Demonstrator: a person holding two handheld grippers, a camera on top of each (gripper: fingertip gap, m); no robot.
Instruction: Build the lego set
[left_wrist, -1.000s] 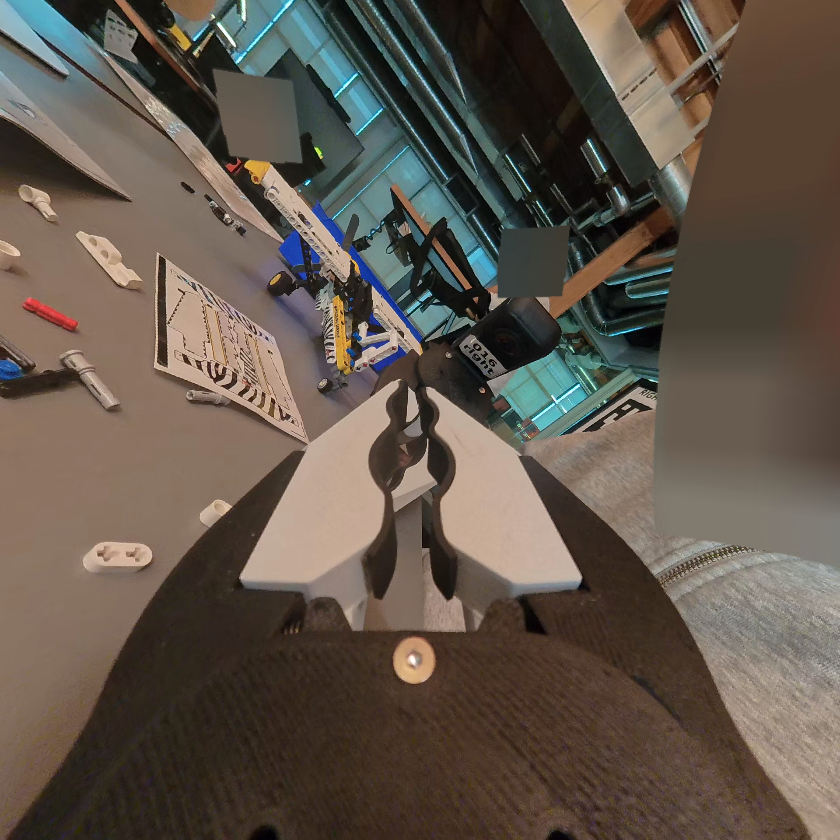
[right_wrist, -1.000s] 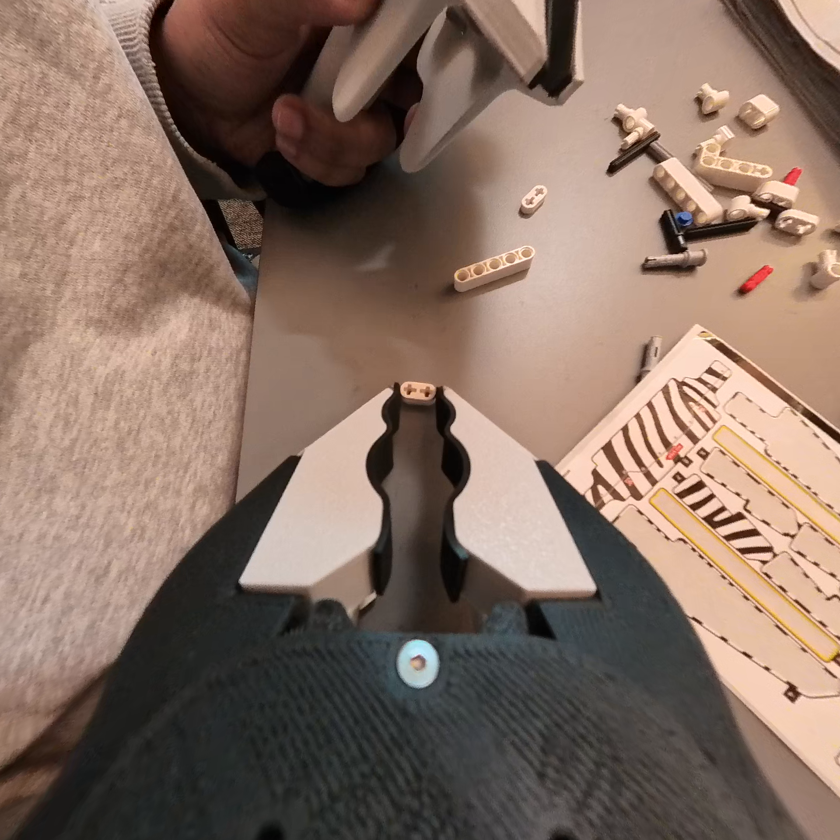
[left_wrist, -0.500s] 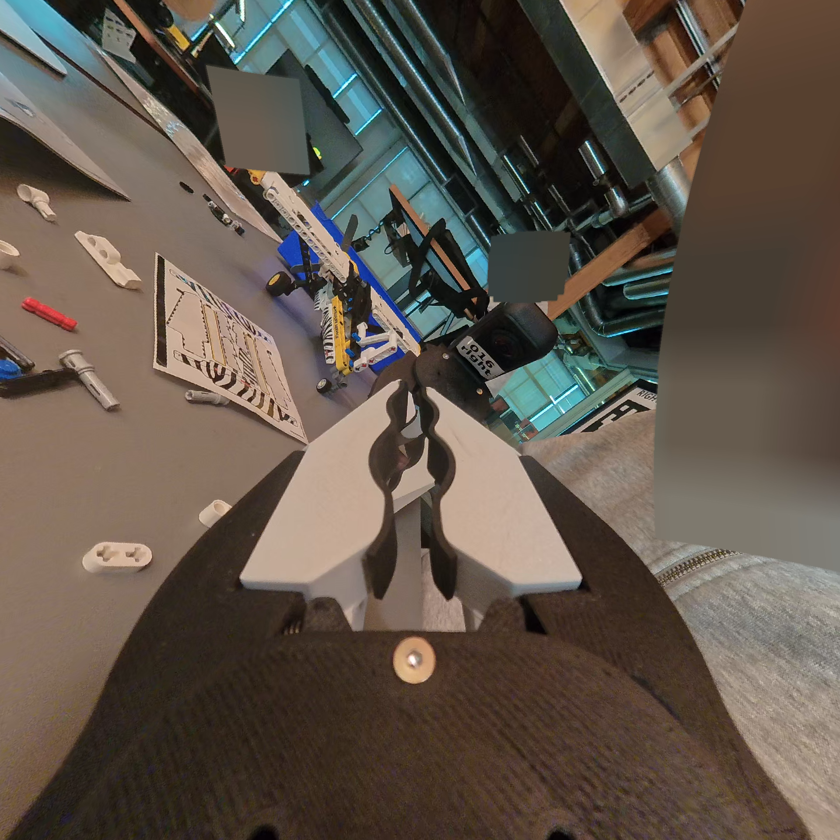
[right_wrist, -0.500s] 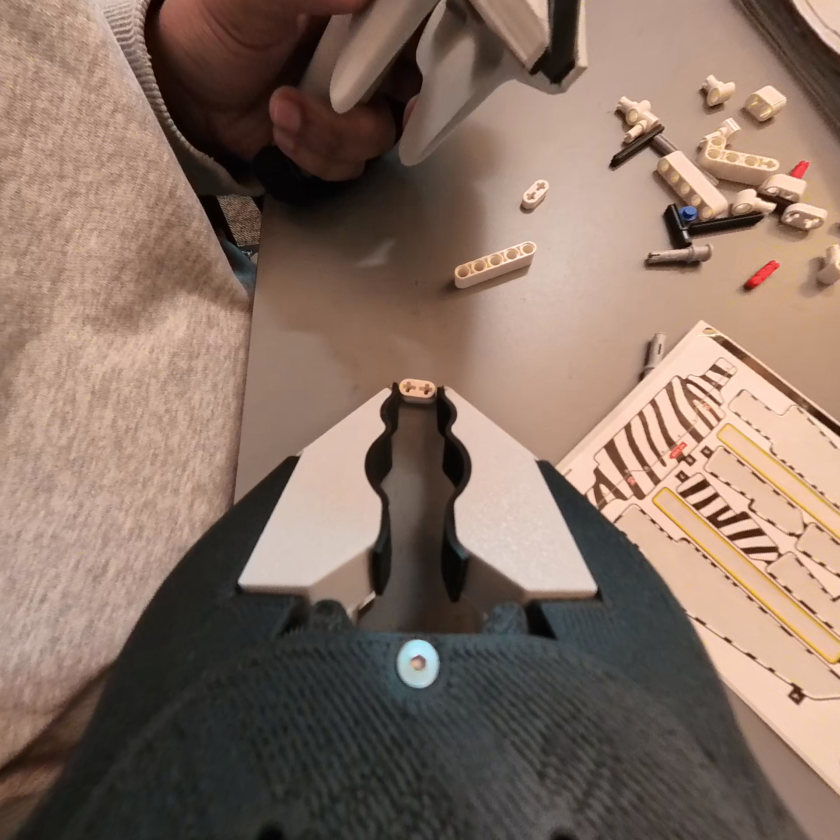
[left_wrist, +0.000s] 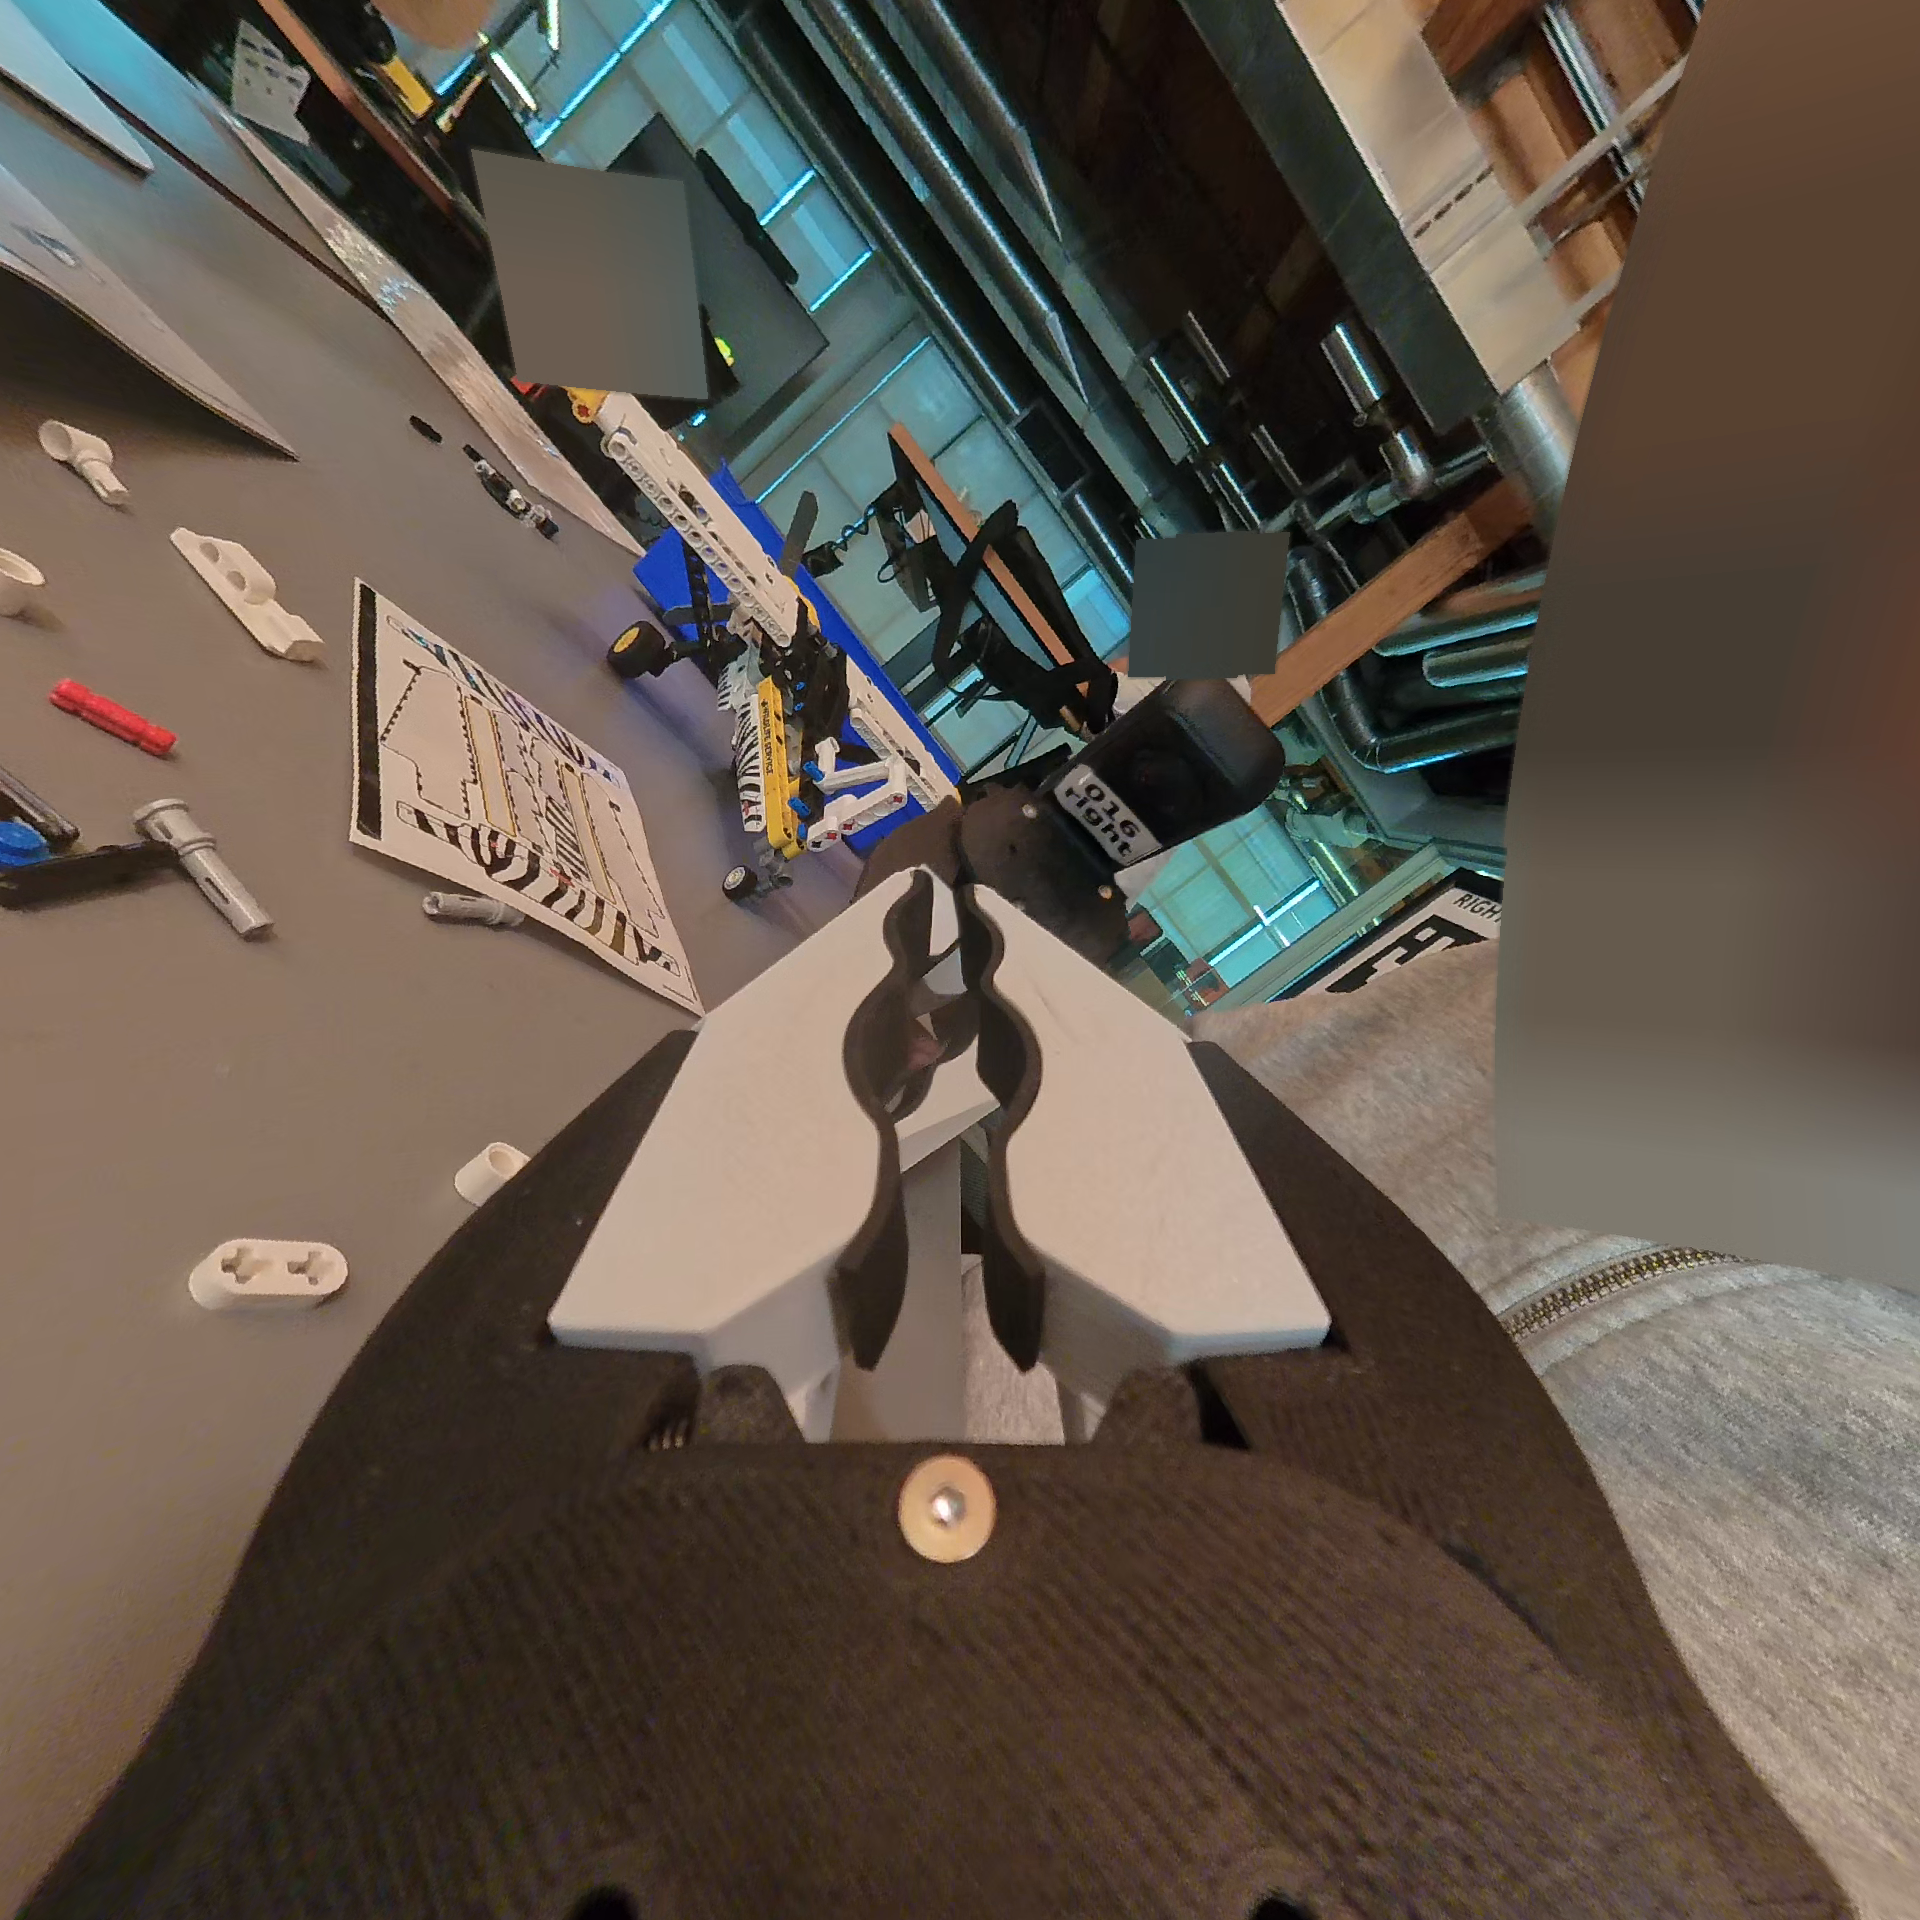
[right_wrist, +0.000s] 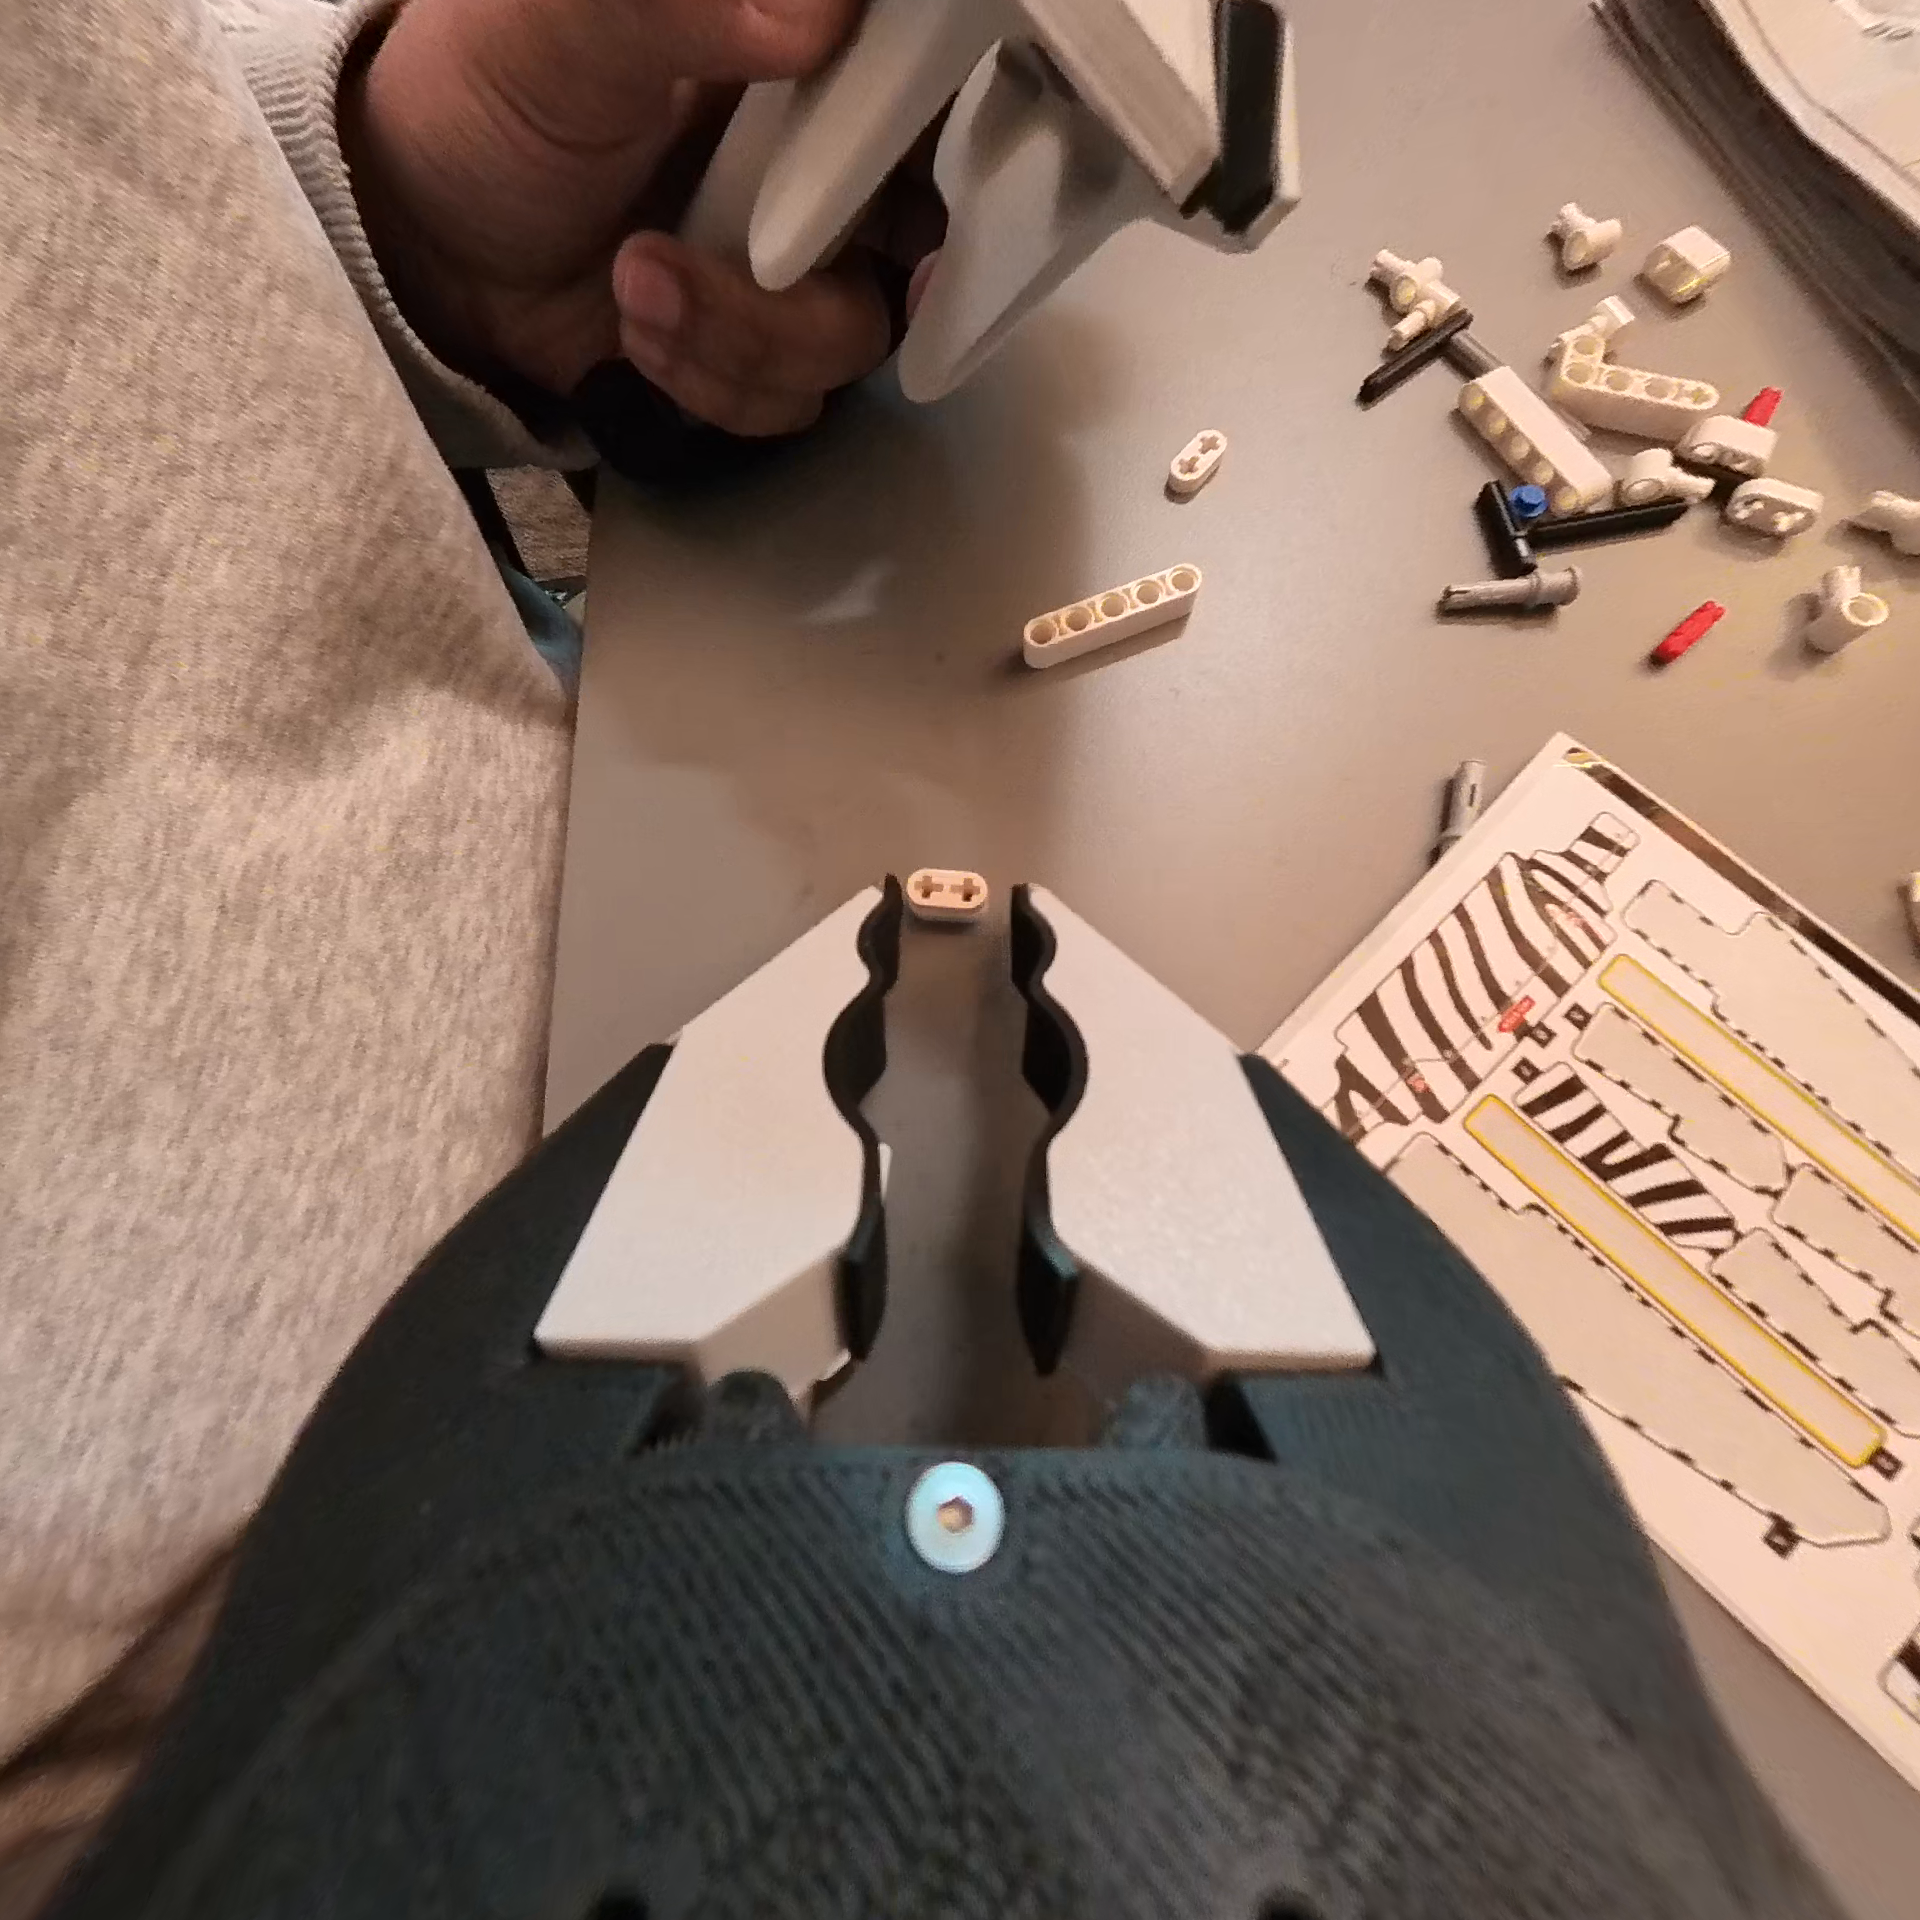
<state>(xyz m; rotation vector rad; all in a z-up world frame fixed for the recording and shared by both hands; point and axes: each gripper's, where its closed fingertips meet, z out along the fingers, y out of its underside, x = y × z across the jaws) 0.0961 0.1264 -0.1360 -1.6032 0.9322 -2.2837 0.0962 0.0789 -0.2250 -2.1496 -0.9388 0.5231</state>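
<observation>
My right gripper (right_wrist: 951, 896) is open low over the grey table (right_wrist: 1195, 790). A small white two-hole lego piece (right_wrist: 948, 897) sits between its fingertips with a gap on each side. My left gripper (left_wrist: 940, 883) is shut, with nothing seen in it. It is held up off the table and also shows in the right wrist view (right_wrist: 1091, 135) in a hand. A partly built white, yellow and black lego model (left_wrist: 774, 727) stands at the far side of the table.
A zebra-striped sticker sheet (right_wrist: 1621, 1122) lies to the right. A white five-hole beam (right_wrist: 1112, 613), another two-hole piece (right_wrist: 1197, 460), a red axle (right_wrist: 1688, 646), a grey pin (right_wrist: 1512, 594) and several loose parts (right_wrist: 1558, 447) lie beyond. The table edge (right_wrist: 566, 831) and a grey sweater (right_wrist: 260, 727) are on the left. Tip to tip, the grippers are about 10 centimeters apart.
My right gripper's jaws have opened, and the small white piece they gripped now sits loose between the tips. The left gripper has barely moved.
</observation>
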